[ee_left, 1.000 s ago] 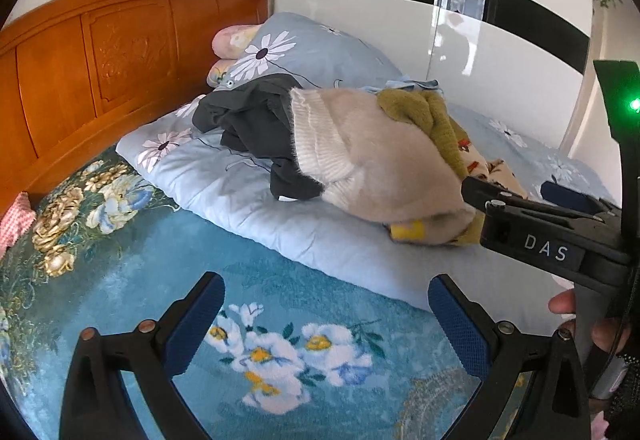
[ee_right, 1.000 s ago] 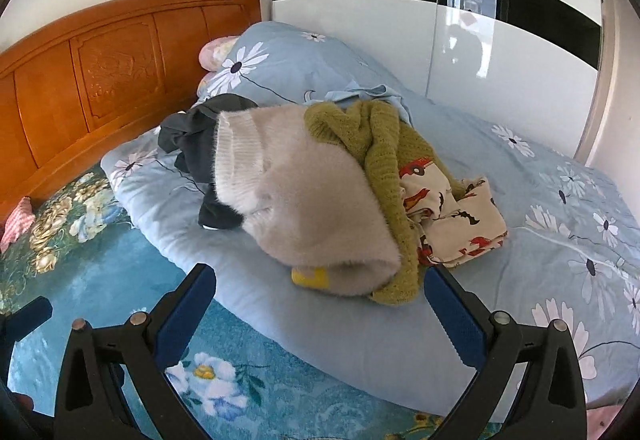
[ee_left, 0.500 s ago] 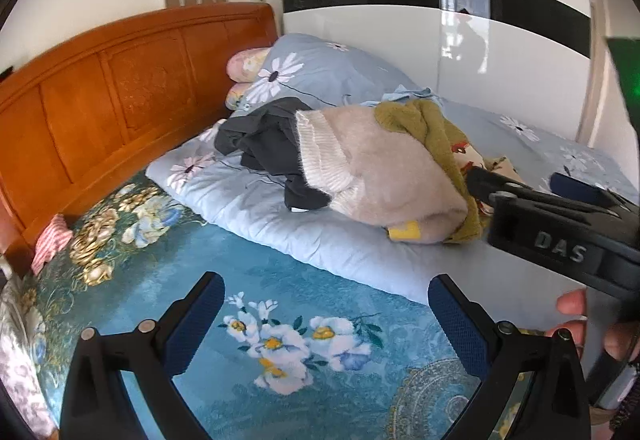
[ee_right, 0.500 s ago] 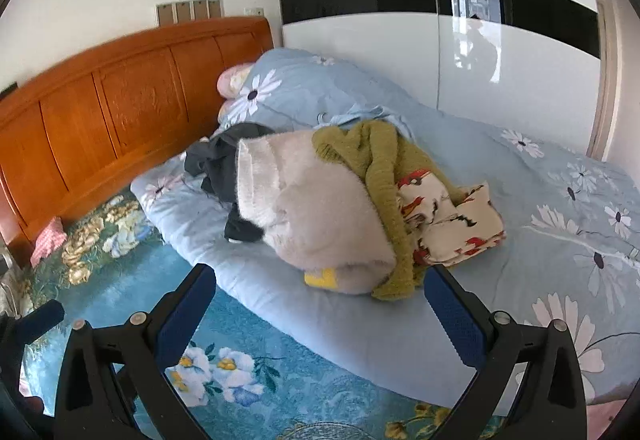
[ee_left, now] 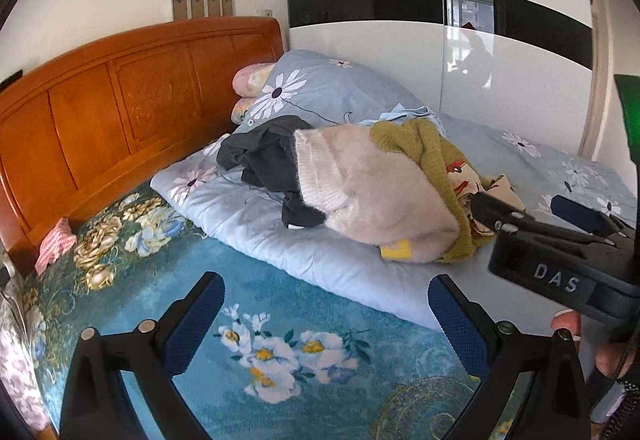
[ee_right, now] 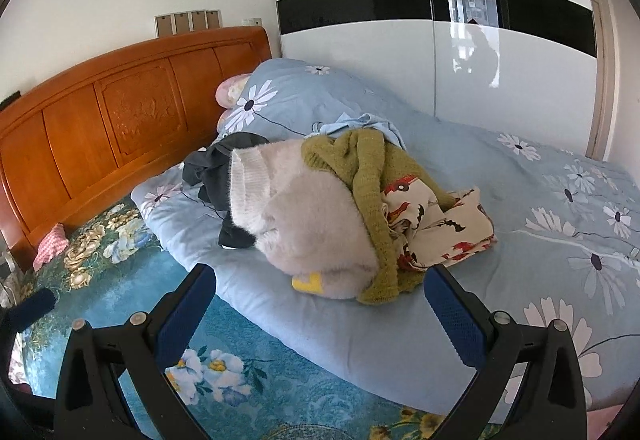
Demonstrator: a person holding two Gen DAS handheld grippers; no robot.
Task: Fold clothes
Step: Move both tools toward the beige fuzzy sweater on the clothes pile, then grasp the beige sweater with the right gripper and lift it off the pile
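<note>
On the quilt (ee_right: 520,280), a fuzzy cream sweater (ee_right: 316,224), rumpled

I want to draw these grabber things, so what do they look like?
Each grabber is black plastic with two angled fingers, silver screws and bumpy blue pads. The left gripper and right gripper look alike. From the left camera, the right one's black body carries white letters "DAS" beside a green light. The hand holding it has bare fingers.

bright even daylight, window glare on glossy wardrobe (ee_right: 472,52), fisheye-bent dark corners, sharp focus
</note>
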